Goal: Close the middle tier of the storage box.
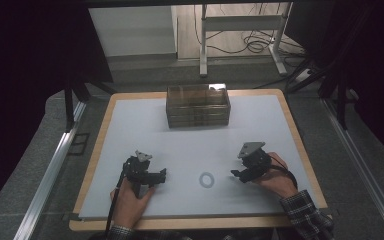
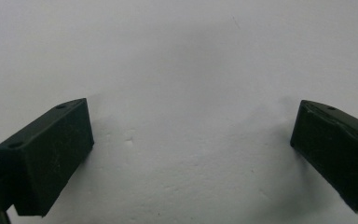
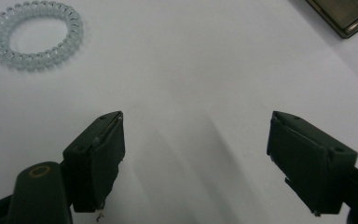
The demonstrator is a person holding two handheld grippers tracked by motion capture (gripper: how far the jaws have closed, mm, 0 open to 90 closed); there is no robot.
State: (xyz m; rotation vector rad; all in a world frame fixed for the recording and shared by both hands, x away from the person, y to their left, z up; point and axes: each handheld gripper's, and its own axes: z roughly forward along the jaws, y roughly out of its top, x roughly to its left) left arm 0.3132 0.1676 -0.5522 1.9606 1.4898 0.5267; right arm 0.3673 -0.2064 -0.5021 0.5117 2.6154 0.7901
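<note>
A clear coiled hair tie [image 1: 207, 179] lies flat on the white table top [image 1: 195, 145], between my two hands. In the right gripper view the hair tie [image 3: 36, 35] sits at the upper left, beyond the jaws. My left gripper [image 1: 163, 175] rests low on the table to the left of it, open, with bare white surface between its jaws [image 2: 191, 140]. My right gripper [image 1: 236, 174] is to the right of the tie, also open and holding nothing [image 3: 196, 154].
A brown see-through box [image 1: 198, 105] stands at the back middle of the table; its corner [image 3: 345, 14] shows in the right gripper view. The table has a wooden rim [image 1: 300, 140]. Floor rails and a desk frame with cables lie beyond.
</note>
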